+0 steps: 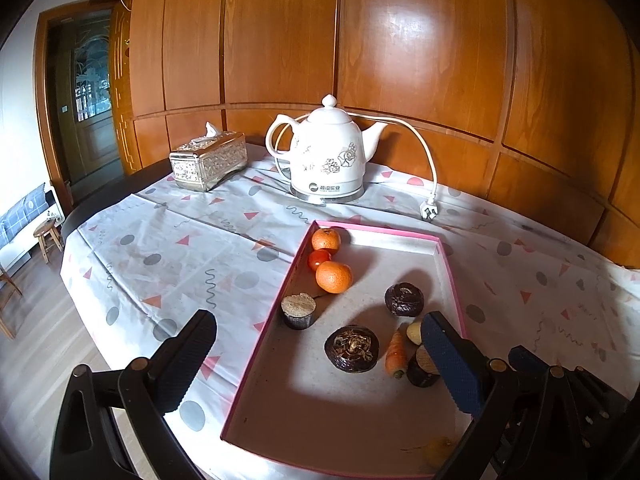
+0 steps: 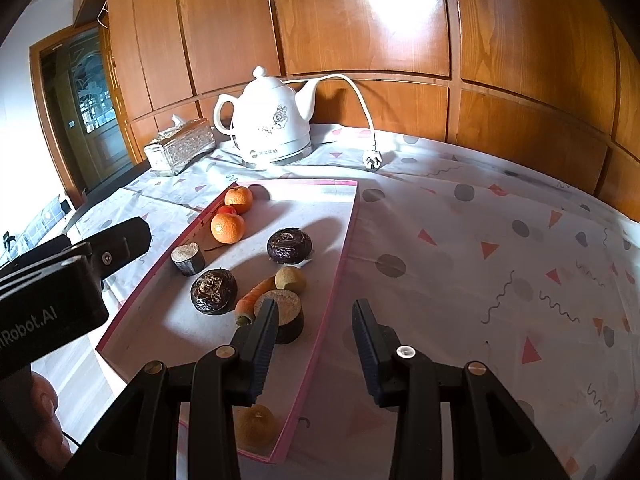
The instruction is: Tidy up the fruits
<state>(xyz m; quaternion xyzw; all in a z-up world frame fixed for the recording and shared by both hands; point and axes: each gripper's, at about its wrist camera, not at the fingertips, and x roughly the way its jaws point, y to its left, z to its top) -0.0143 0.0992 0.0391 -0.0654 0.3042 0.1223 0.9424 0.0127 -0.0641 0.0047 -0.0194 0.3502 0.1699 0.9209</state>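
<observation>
A pink-rimmed tray [image 1: 450, 264] [image 2: 344, 248] lies on the table. In it are two oranges [image 1: 334, 277] [image 2: 227, 227], a small red tomato [image 1: 319, 259] [image 2: 226, 209], two dark wrinkled fruits [image 1: 351, 348] [image 2: 213, 291], a carrot [image 1: 396, 354] [image 2: 256, 294], two dark cut stumps [image 1: 298, 311] [image 2: 188, 259], a pale round fruit [image 2: 291, 279] and a yellowish fruit [image 2: 256, 426] at the near edge. My left gripper [image 1: 320, 364] is open over the tray's near left part. My right gripper [image 2: 316, 340] is open and empty over the tray's right rim.
A white electric kettle [image 1: 330, 156] [image 2: 276, 120] with its cord and plug [image 1: 428, 211] [image 2: 373, 161] stands at the back, with a silver tissue box [image 1: 208, 160] [image 2: 180, 146] left of it. Wood panelling lies behind. The table edge drops to the floor on the left.
</observation>
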